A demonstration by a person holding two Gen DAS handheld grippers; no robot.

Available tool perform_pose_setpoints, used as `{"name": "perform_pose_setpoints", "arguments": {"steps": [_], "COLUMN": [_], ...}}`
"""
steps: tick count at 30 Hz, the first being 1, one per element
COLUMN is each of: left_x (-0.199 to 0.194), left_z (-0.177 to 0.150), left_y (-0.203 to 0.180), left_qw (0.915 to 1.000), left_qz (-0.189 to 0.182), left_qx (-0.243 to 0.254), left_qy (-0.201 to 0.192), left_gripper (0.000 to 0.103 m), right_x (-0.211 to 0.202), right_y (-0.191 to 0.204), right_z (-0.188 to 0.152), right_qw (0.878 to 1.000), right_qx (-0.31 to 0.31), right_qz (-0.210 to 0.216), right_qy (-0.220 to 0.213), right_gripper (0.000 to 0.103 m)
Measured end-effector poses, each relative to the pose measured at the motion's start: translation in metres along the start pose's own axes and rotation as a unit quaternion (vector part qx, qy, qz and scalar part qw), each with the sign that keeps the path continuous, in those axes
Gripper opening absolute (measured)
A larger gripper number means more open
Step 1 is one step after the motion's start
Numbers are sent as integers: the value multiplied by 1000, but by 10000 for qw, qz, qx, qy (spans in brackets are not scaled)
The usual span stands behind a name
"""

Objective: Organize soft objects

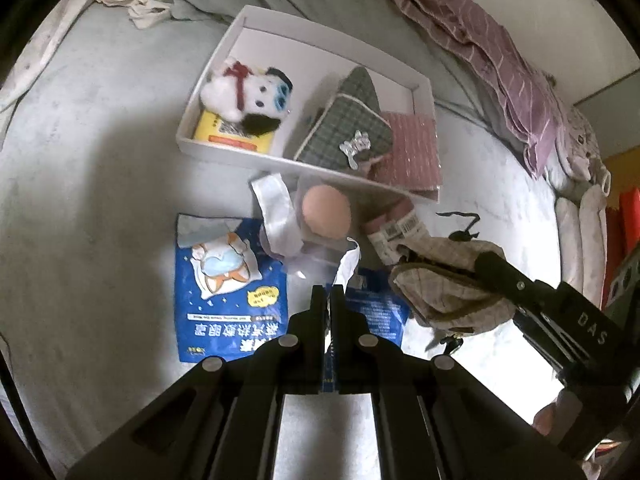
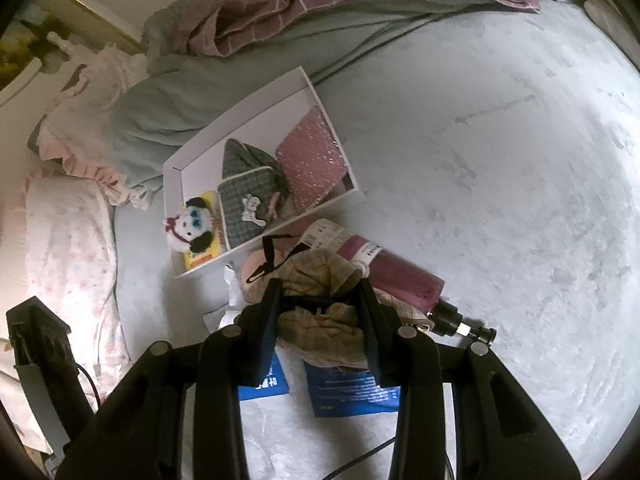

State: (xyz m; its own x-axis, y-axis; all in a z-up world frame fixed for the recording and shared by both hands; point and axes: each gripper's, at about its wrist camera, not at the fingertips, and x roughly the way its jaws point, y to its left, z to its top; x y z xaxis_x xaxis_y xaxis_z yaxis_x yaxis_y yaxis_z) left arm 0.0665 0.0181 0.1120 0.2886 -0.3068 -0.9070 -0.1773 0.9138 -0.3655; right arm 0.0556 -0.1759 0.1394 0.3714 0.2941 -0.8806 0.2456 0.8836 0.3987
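Roughly half done. Box [image 1: 420, 84] at 12 already holds plush [image 1: 244, 92], pouch [image 1: 344, 128], pink pack [image 1: 412, 152]. Right tool [image 2: 320, 292] clamps the beige cloth [image 2: 320, 320]; left tool [image 1: 328, 300] pinches a white strip [image 1: 348, 264]. Sponge [image 1: 326, 216], blue packet [image 1: 228, 292], roll [image 2: 384, 268] still on the bed [image 1: 100, 200].

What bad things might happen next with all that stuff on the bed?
1. The right gripper squeezes a floppy beige checked pouch; its black strap dangles and might catch on the white box rim.
2. The left gripper pinches only a thin edge of a white wrapper, so it could tear or slip out.
3. The box already holds a plush dog, a plaid pouch and a pink packet; more might spill over.
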Motion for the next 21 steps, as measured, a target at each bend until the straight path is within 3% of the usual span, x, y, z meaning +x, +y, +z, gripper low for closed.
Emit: {"name": "perform_pose_setpoints", "arguments": {"steps": [6,13,18,21], "left_x": [-6,-9,-16,-17], "left_z": [11,38,50,54], "left_y": [-3,5,24,39], "left_qw": [9995,9977,9944,9929], "left_qz": [48,-271,-516,-417], "left_qx": [-17,-204,-521,-734], "left_qy": [-312,-587,-766,-835], "left_gripper": [1,1,1,1], "right_x": [3,1,0,6], "right_y": [7,21,39,49], "right_z": [-1,-1,-1,-1], "right_qw": [9999,9992,9982,9975], "right_qx": [-33,-177,-356,-417], "right_qz": [104,330,428,541], "right_qy": [1,-136,-213,-168], "right_gripper": [39,39,39,39]}}
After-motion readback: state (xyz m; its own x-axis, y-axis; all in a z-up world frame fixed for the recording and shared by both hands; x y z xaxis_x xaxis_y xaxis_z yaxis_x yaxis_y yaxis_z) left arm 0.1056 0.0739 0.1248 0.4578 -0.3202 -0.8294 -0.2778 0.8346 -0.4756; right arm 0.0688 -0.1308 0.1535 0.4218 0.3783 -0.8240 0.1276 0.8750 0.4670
